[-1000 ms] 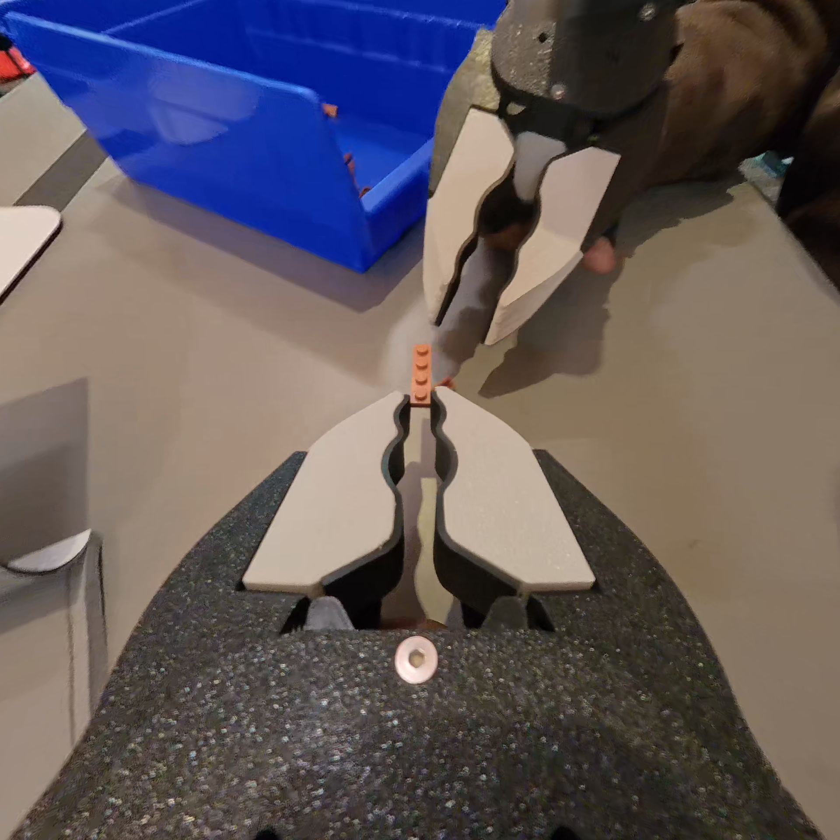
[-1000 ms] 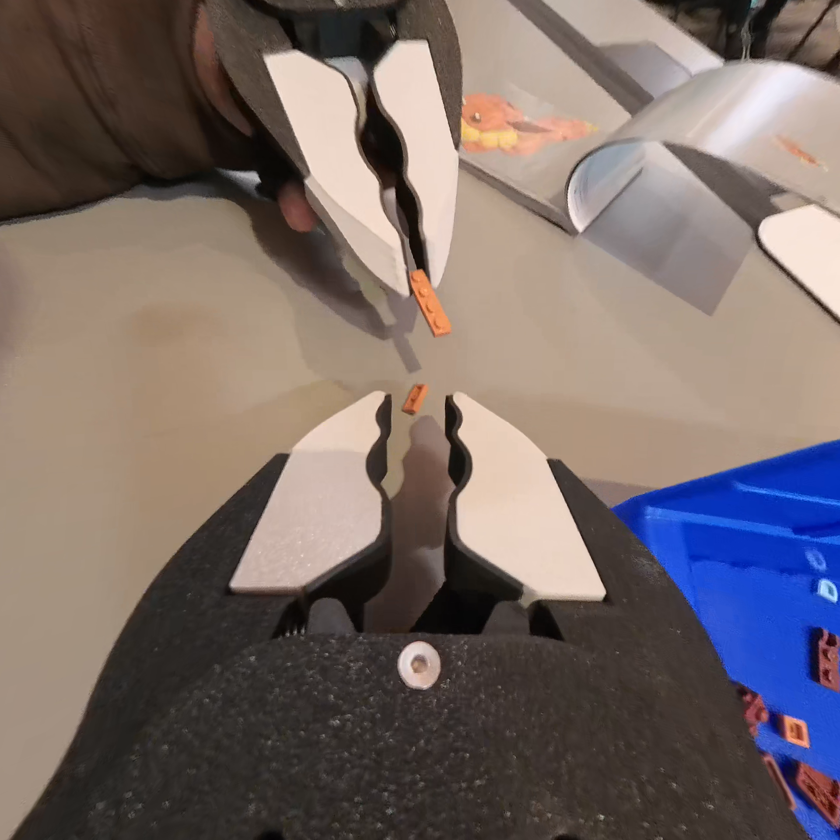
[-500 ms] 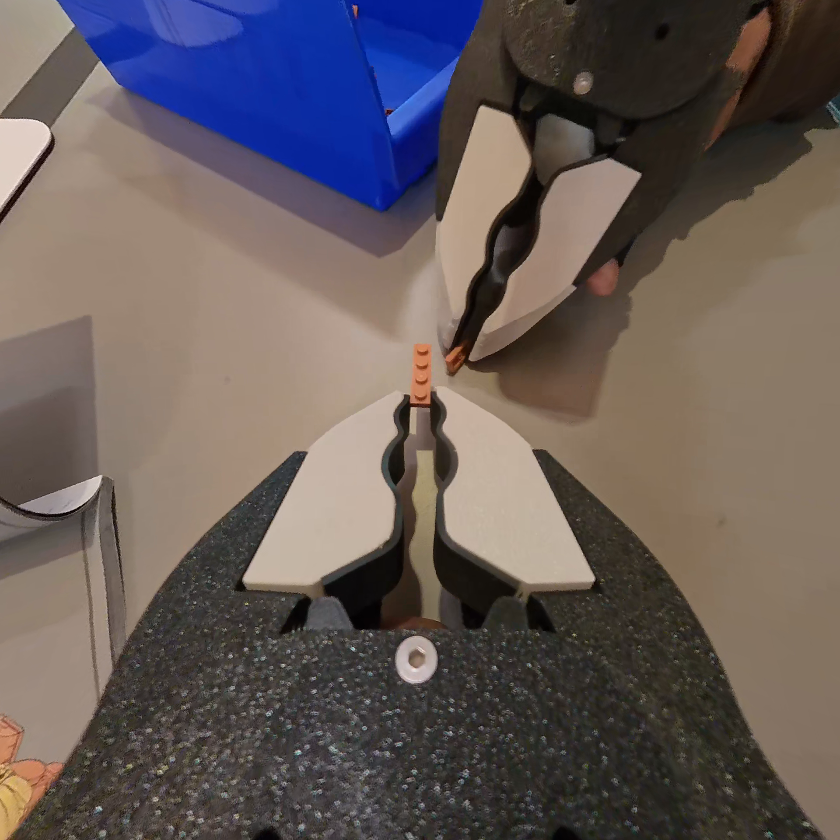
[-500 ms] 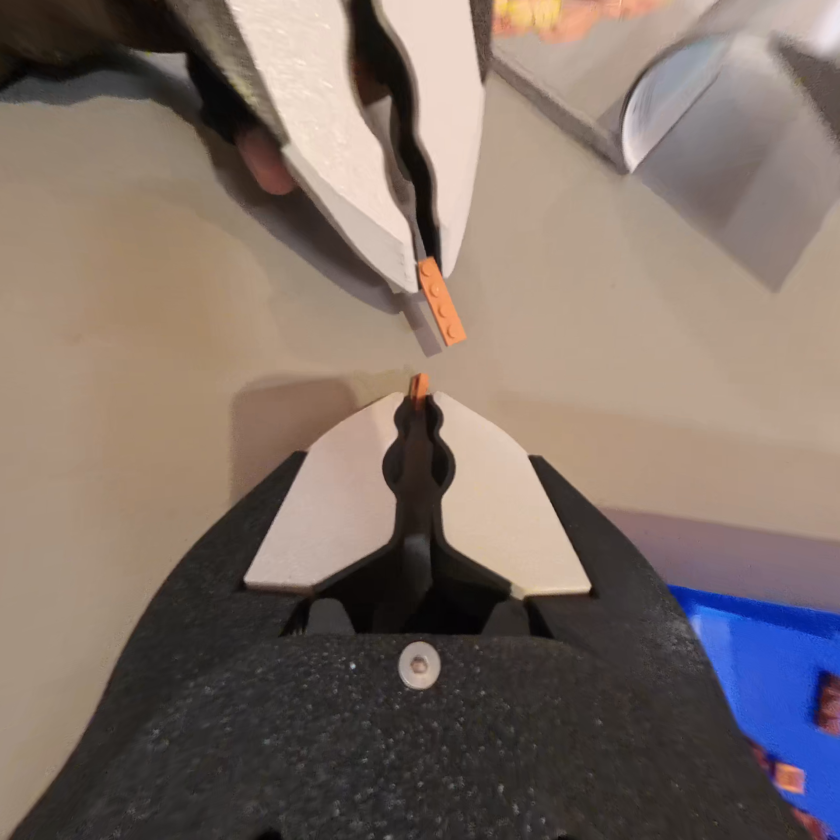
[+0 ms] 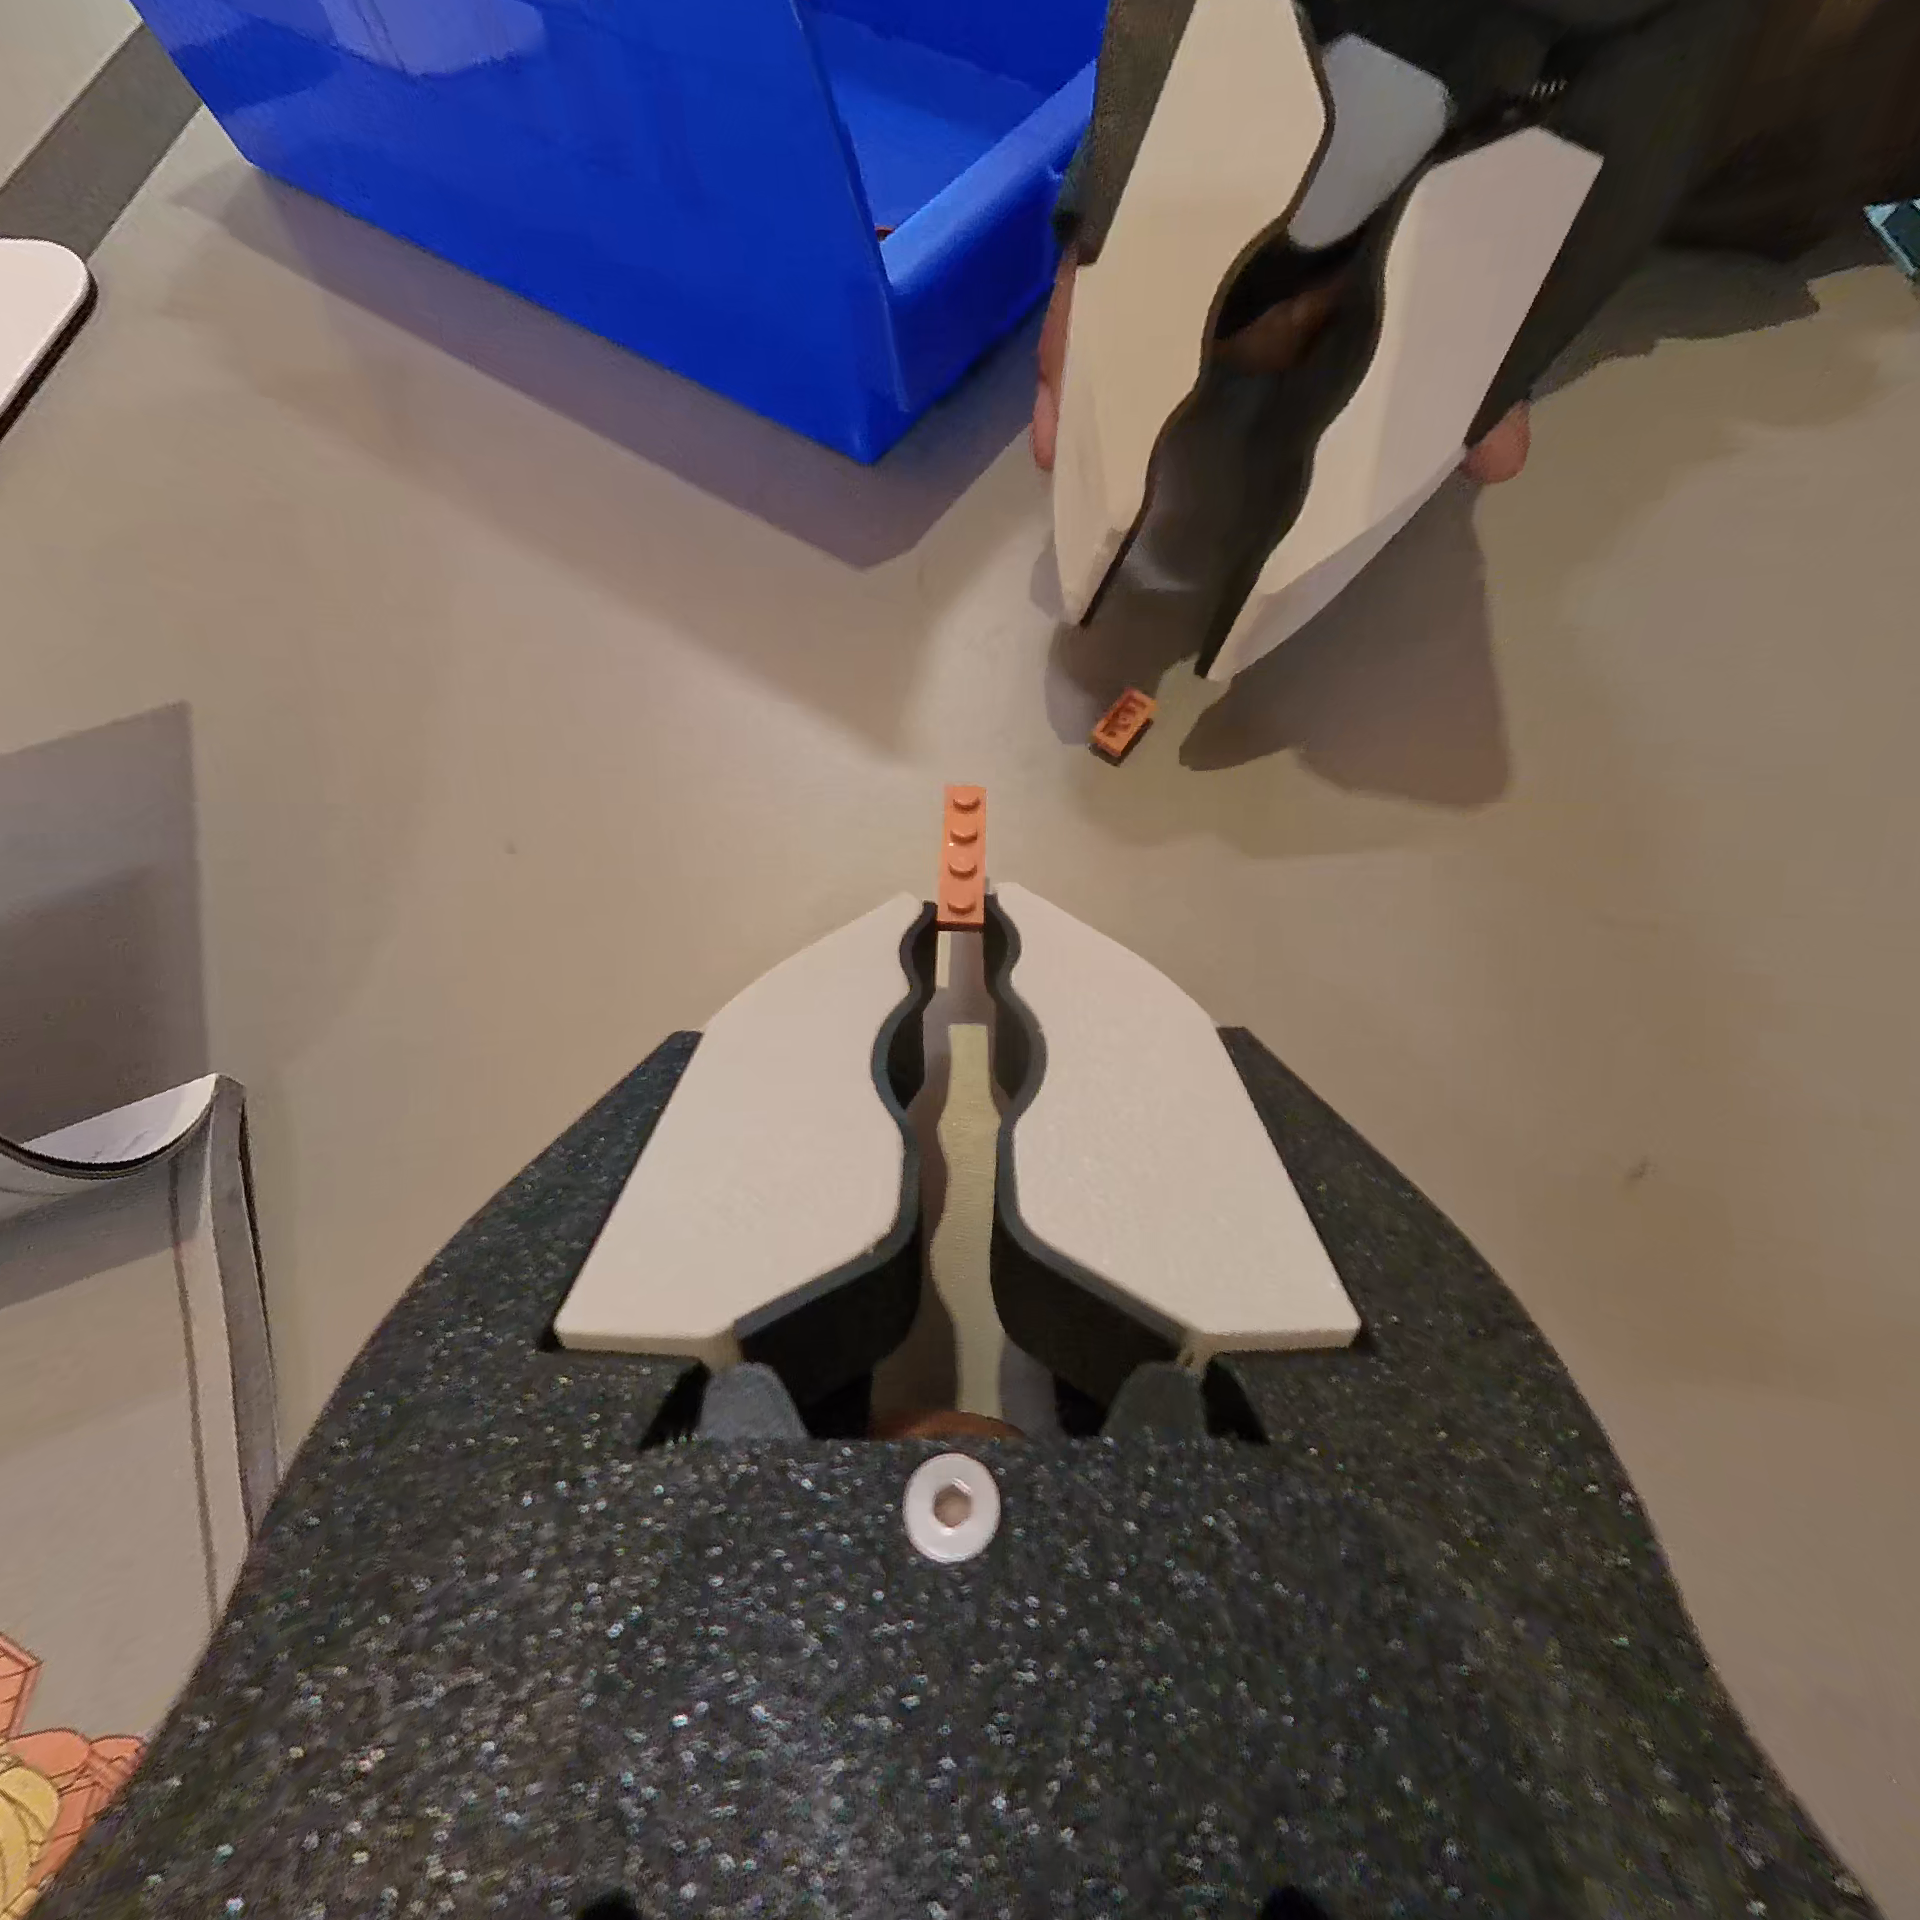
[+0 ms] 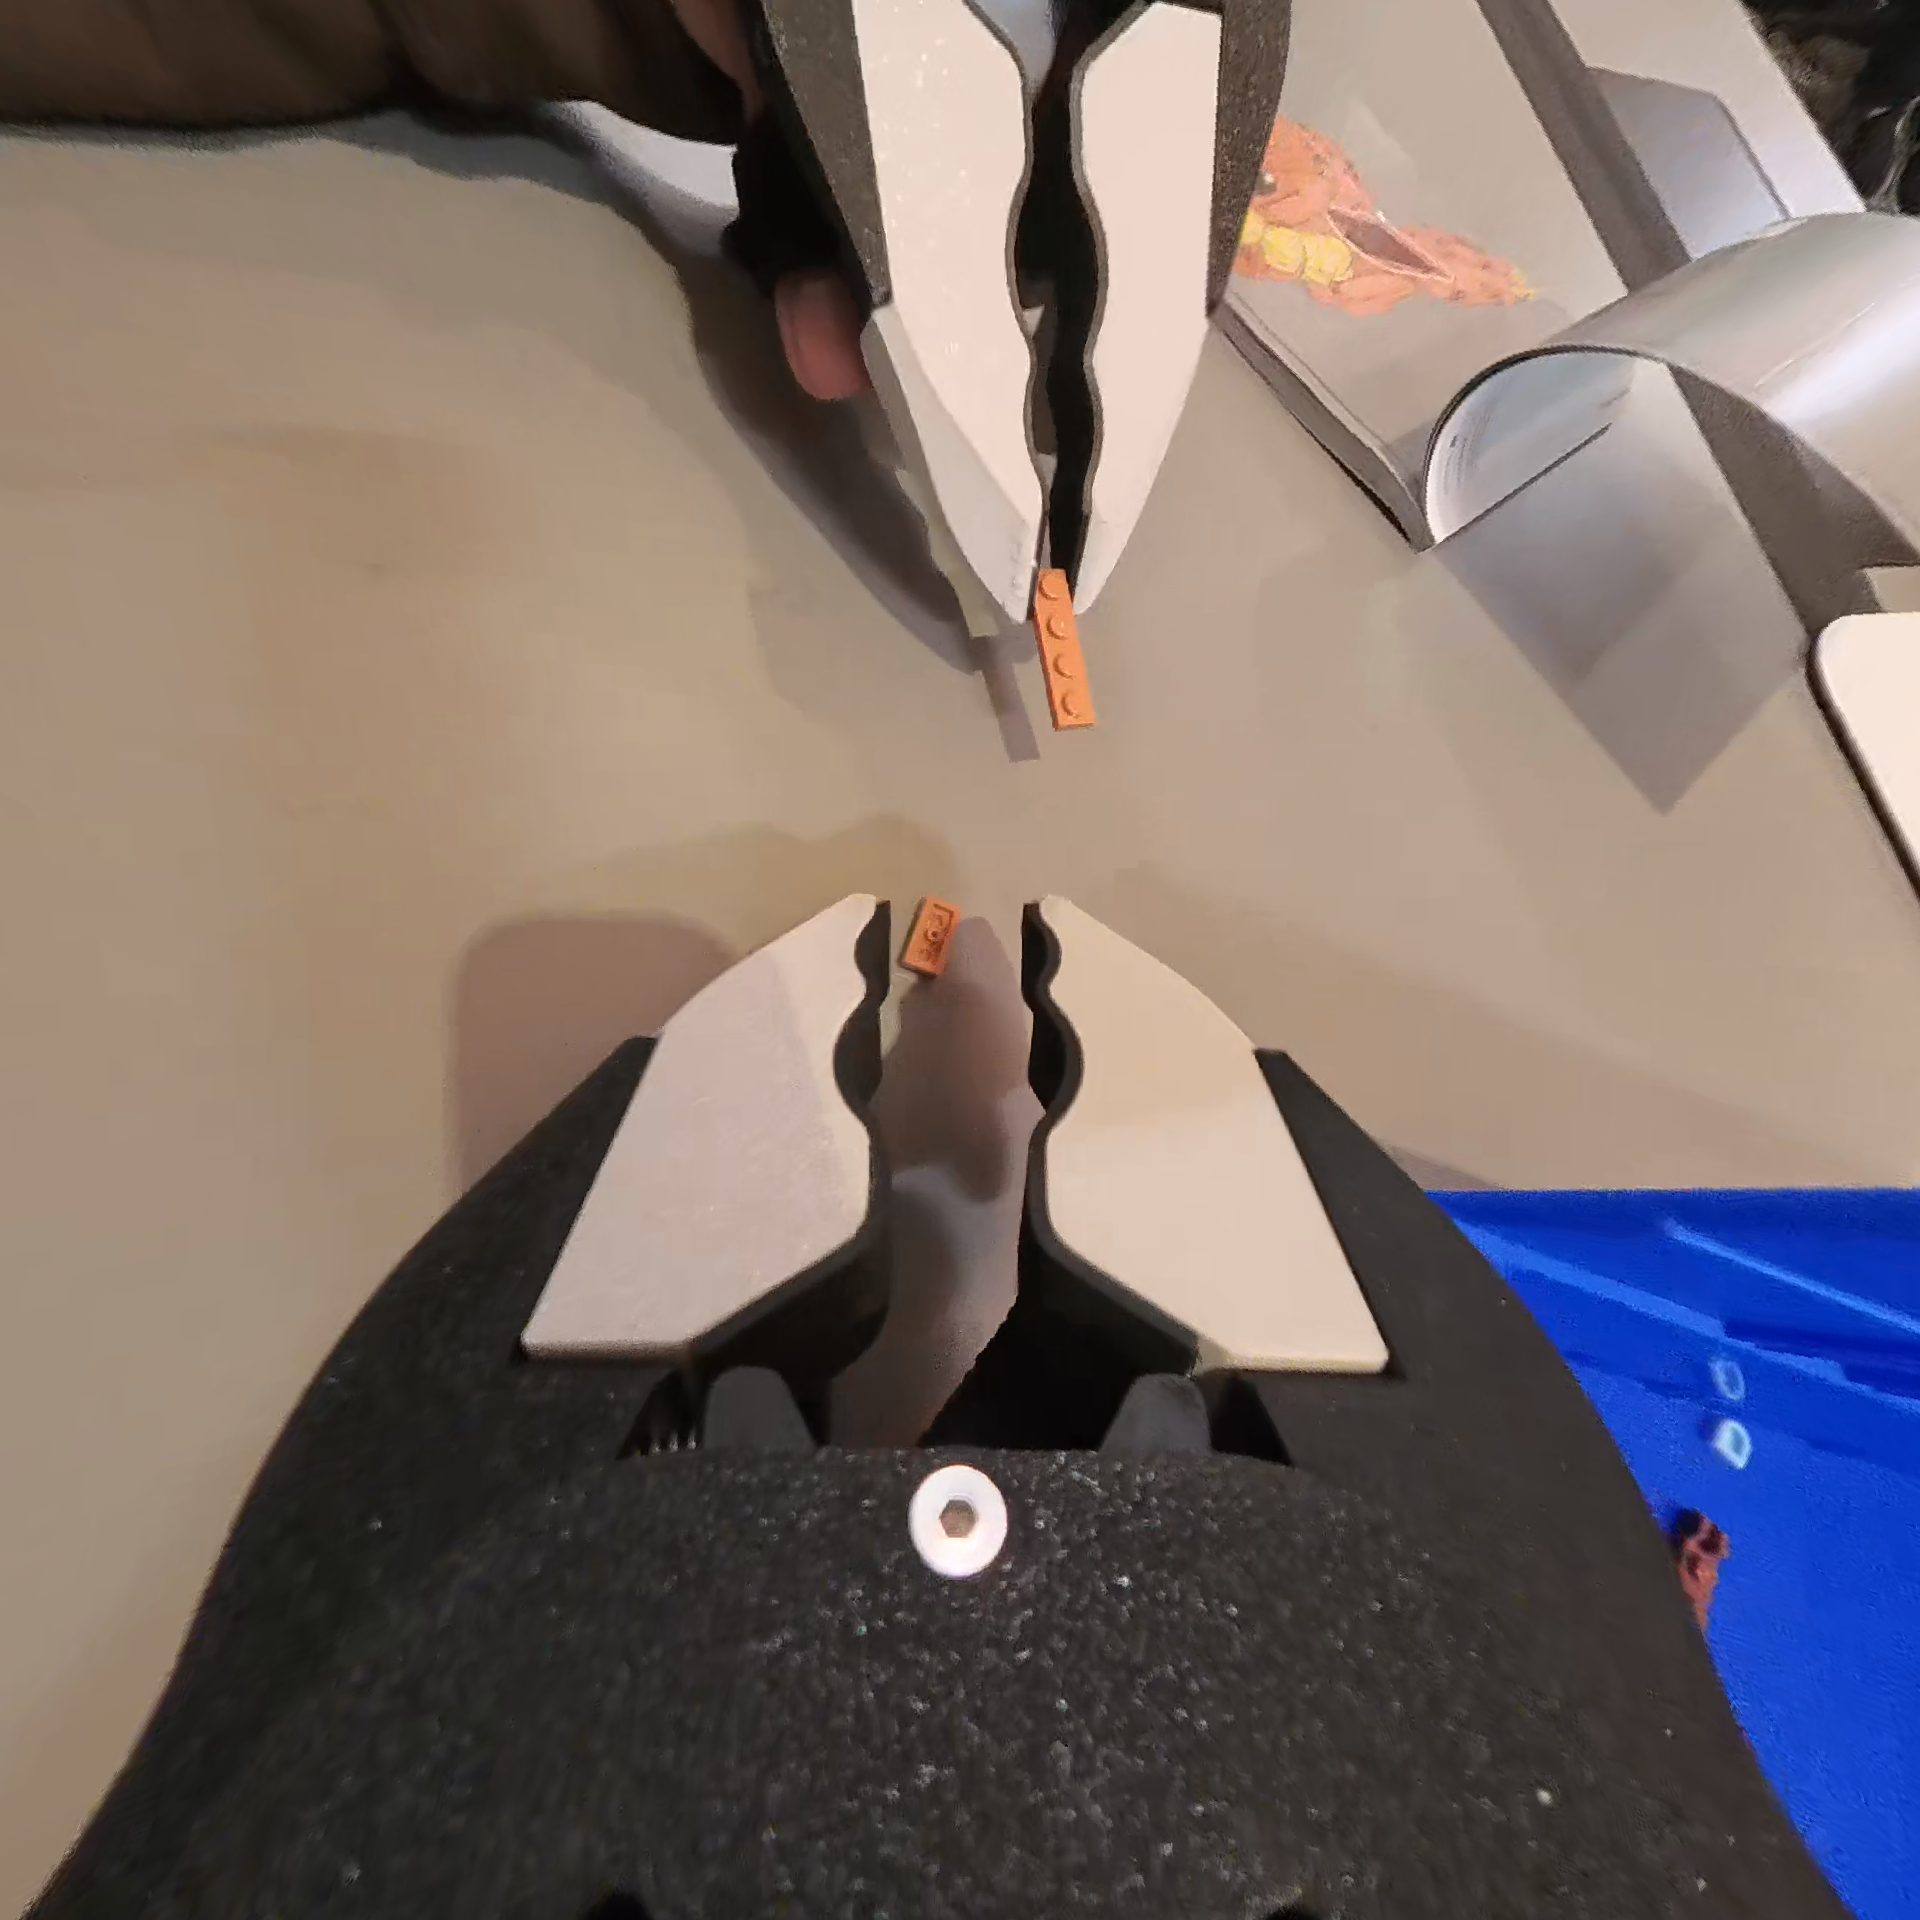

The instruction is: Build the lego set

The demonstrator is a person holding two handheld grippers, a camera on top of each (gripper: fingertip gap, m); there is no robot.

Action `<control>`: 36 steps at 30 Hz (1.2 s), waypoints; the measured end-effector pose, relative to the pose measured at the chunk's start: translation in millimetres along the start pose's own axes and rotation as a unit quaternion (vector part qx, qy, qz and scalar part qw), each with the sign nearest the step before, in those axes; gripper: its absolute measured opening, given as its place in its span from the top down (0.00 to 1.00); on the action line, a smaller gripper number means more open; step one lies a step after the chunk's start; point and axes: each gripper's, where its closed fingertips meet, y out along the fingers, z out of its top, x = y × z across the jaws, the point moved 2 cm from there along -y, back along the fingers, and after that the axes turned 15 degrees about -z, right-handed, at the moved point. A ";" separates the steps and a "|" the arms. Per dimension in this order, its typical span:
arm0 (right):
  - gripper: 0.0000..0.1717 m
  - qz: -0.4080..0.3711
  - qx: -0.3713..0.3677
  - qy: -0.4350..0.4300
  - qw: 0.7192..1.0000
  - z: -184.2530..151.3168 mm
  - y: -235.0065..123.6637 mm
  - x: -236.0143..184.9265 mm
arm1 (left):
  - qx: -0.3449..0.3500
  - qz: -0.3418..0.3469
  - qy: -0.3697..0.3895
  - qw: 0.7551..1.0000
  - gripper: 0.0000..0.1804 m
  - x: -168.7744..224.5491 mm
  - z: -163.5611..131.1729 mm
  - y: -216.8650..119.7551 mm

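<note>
My left gripper [image 5: 961, 914] is shut on one end of a long orange studded plate [image 5: 963, 850], which sticks out forward above the table. The same plate shows in the right wrist view [image 6: 1064, 649] at the tips of the left gripper [image 6: 1055, 592]. My right gripper [image 6: 956, 914] is open. A small orange plate [image 6: 928, 935] lies underside up on the table between its fingertips, close to the left fingertip [image 6: 847, 925], and no pad presses on it. In the left wrist view the small plate [image 5: 1124, 724] lies just below the right gripper [image 5: 1148, 644].
A blue bin [image 5: 644, 187] stands on the grey table [image 5: 416, 727], and in the right wrist view [image 6: 1766, 1455] it holds small bricks. An open booklet [image 6: 1610, 416] with a picture lies behind the left gripper. A white board corner [image 6: 1881, 727] shows at the right edge.
My right gripper had shut on the small orange plate half a second ago; now it has opened and the plate lies on the table. The left gripper keeps its hold on the long plate.
</note>
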 end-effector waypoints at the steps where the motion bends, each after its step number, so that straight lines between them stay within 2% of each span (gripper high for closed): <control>1: 0.86 0.000 -0.007 0.002 1.000 -1.8 0.4 0.3 | 0.000 -0.003 0.000 1.000 0.96 0.8 0.0 0.2; 6: 0.88 0.022 -0.053 0.021 0.998 -12.1 8.5 -8.8 | -0.003 -0.008 0.000 1.000 0.96 2.0 -0.5 1.2; 8: 0.95 0.024 -0.063 0.032 0.997 -12.7 10.6 -10.5 | -0.003 -0.010 0.001 1.000 0.96 2.6 -0.1 1.7; 10: 0.95 0.001 -0.062 0.020 0.998 -11.1 12.4 -6.1 | -0.003 -0.012 0.002 1.000 0.96 3.5 0.4 2.5; 13: 0.96 -0.059 0.031 -0.019 0.998 13.7 1.0 6.5 | -0.004 -0.015 0.005 1.000 0.96 4.9 0.9 3.9; 16: 0.86 -0.080 0.087 -0.049 0.992 27.9 -11.6 9.2 | -0.002 -0.016 0.006 1.000 0.96 5.3 1.5 3.9; 20: 0.82 -0.062 0.058 -0.066 0.994 14.6 -7.6 5.4 | 0.003 -0.016 0.004 1.000 0.96 5.0 2.3 2.9; 36: 0.88 -0.019 -0.060 0.039 0.997 -14.3 9.1 1.2 | 0.003 -0.017 0.003 1.000 0.96 4.9 2.1 3.4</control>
